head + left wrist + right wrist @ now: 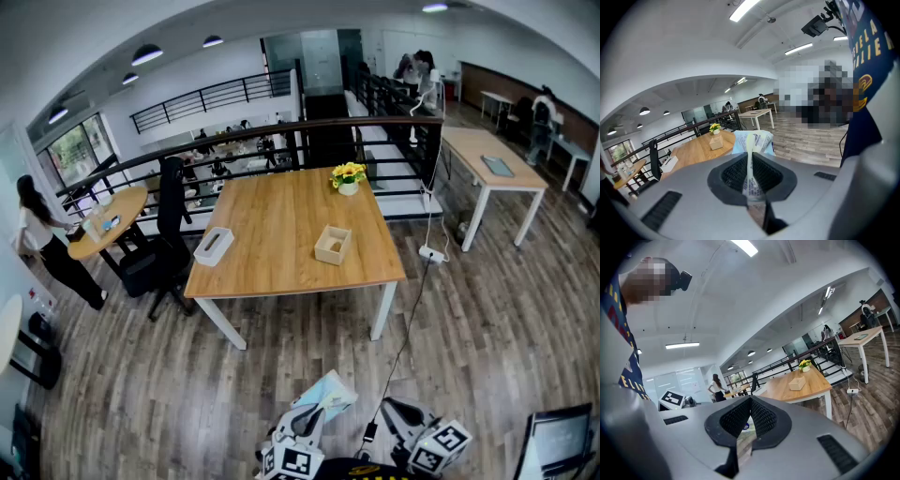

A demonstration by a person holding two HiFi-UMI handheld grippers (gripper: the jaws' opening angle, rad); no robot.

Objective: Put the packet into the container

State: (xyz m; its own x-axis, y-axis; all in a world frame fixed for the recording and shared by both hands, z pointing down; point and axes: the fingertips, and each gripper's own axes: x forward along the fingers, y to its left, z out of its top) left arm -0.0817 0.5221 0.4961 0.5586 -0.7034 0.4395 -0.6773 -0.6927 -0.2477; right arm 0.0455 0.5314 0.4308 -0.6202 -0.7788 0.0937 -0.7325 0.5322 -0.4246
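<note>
A pale blue and white packet (pixel 327 391) is clamped between the jaws of my left gripper (pixel 312 412), low in the head view and well short of the table. In the left gripper view the packet (pixel 752 143) stands on edge between the black pads, sticking out past the left gripper (pixel 750 157). The small open wooden container (pixel 333 244) sits on the wooden table (pixel 281 225), right of centre; it also shows far off as the container (pixel 716 142) and the container (pixel 797 384). My right gripper (pixel 401 415) hangs beside the left one. The right gripper (pixel 750 403) is shut with nothing held.
A white tissue box (pixel 214 246) lies at the table's left edge and a pot of yellow flowers (pixel 348 177) at its far edge. A black office chair (pixel 164 244) stands left of the table. A cable and power strip (pixel 431 253) run over the floor at right. A person (pixel 47 246) stands far left.
</note>
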